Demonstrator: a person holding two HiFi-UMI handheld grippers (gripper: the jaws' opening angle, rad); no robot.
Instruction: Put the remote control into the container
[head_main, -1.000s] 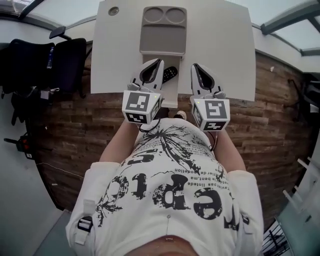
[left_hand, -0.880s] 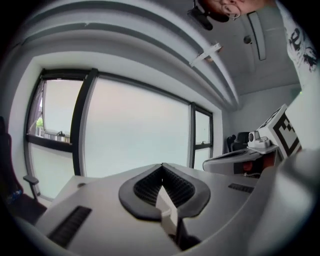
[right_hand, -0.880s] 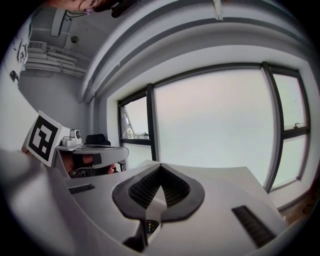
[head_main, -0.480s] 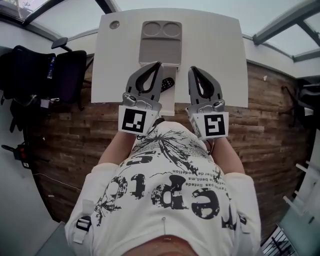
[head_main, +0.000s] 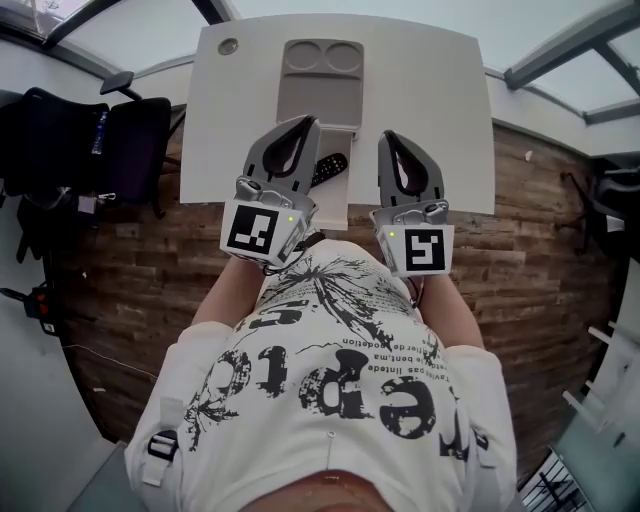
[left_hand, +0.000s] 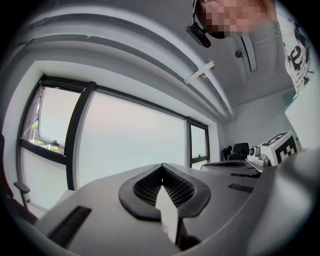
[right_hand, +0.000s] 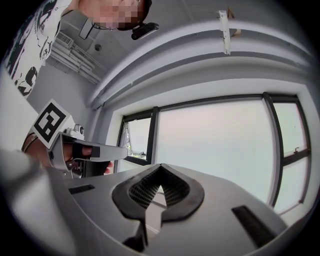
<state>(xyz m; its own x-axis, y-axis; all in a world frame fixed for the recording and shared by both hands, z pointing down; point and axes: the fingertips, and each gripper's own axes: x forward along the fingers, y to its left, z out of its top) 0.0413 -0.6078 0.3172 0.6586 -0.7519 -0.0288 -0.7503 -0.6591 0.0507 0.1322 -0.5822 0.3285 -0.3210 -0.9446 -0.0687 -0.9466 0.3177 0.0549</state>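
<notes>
Both hand-held grippers, left (head_main: 306, 122) and right (head_main: 387, 137), have their jaws closed on nothing. The remote control (head_main: 331, 167) lies on the table (head_main: 230, 120) between them, just short of the container (head_main: 322, 90), so grasping and placing both seem left to do

i count, head view: one white table (head_main: 440, 120). one grey container (head_main: 320, 77) on it, with two round wells (head_main: 307, 57) and one long bay (head_main: 318, 102). one black remote control (head_main: 328, 168). two grippers: left gripper (head_main: 307, 121), right gripper (head_main: 388, 137). two marker cubes (head_main: 255, 228), one per gripper. one round grommet (head_main: 229, 46) in the table.
</notes>
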